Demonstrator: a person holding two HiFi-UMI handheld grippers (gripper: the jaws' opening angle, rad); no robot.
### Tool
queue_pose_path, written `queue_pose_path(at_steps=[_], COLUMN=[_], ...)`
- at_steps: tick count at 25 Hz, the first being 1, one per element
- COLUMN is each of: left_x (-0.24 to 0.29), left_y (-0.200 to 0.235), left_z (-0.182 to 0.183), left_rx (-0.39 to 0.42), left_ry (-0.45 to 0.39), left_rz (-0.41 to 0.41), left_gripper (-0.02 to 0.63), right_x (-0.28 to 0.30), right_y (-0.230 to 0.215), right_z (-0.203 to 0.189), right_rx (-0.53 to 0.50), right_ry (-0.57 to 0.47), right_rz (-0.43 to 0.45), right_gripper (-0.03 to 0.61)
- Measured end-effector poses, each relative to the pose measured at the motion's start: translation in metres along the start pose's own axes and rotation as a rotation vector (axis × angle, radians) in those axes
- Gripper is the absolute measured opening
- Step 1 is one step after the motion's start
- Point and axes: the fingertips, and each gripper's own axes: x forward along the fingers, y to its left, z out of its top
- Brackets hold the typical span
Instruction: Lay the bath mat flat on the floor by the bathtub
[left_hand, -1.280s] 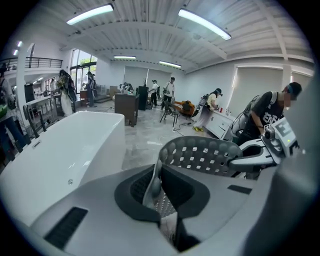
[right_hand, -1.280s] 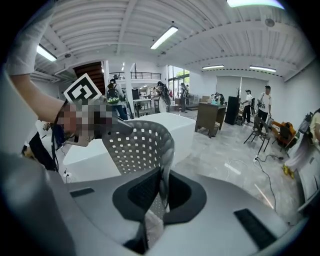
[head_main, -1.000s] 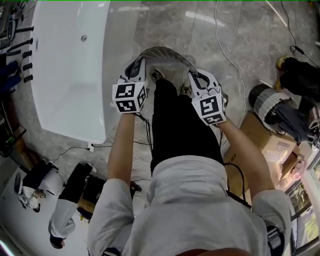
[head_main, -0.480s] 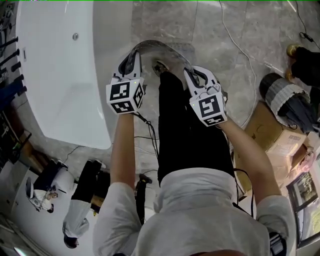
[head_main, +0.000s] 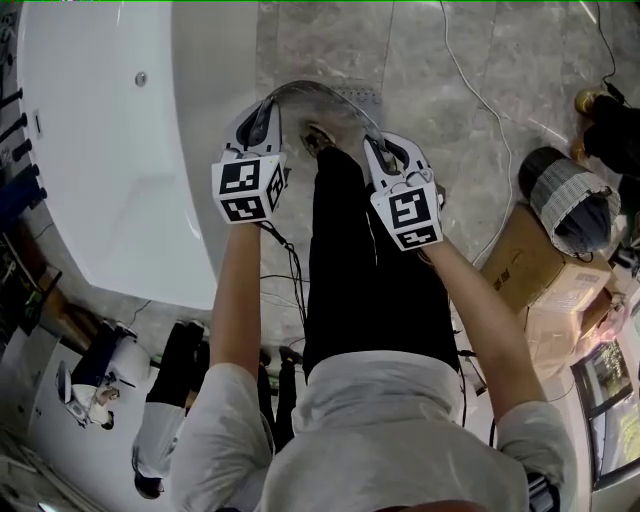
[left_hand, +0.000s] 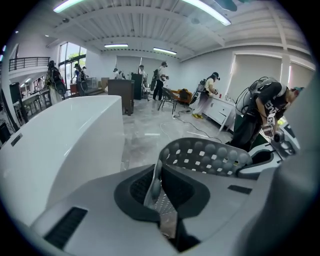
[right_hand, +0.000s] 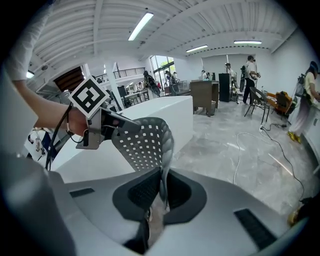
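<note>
Far left: long white bathtub (head_main: 110, 170), its rim running alongside the person's left.

Left gripper (head_main: 262, 122) was held out in front at about waist height. Its jaws were clenched on one end of the grey perforated rubber bath mat (head_main: 320, 97), with the mat's edge pinched flat between them in the left gripper view (left_hand: 159, 195).

The mat hung in the air over the floor between the two grippers, bowed up in an arch, not yet laid. It looked thin and light, floppy enough to sag under its own weight, with rows of holes and nubs that likely grip rather than slide. Opposite ends seemed the sensible hold, so it could be drawn taut and lowered level.

Right gripper (head_main: 385, 150) had its jaws closed on the other end (right_hand: 161, 192), with the mat curling away towards the left one.

Below: polished grey marble-tile floor (head_main: 450, 120), probably slick. A white cable (head_main: 465, 90) trailed across it to the right. A cardboard box (head_main: 540, 265) stood further right. The room was a large open hall with strip lights and other people at work in the distance.
</note>
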Motion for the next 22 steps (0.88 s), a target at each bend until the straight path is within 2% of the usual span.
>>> queue_pose_path(at_steps=[10, 22], left_x=[0.05, 0.093], left_y=[0.026, 0.028], left_z=[0.01, 0.037], left_rx=[0.057, 0.033], left_ry=[0.056, 0.059], left_rz=[-0.069, -0.165], left_gripper=[0.031, 0.031], right_x=[0.039, 0.063], right_y=[-0.02, -0.067], right_z=[0.008, 0.03], right_rx=[0.039, 0.143], right_ry=[0.048, 0.064], right_rz=[-0.074, -0.238], right_gripper=[0.02, 0.02])
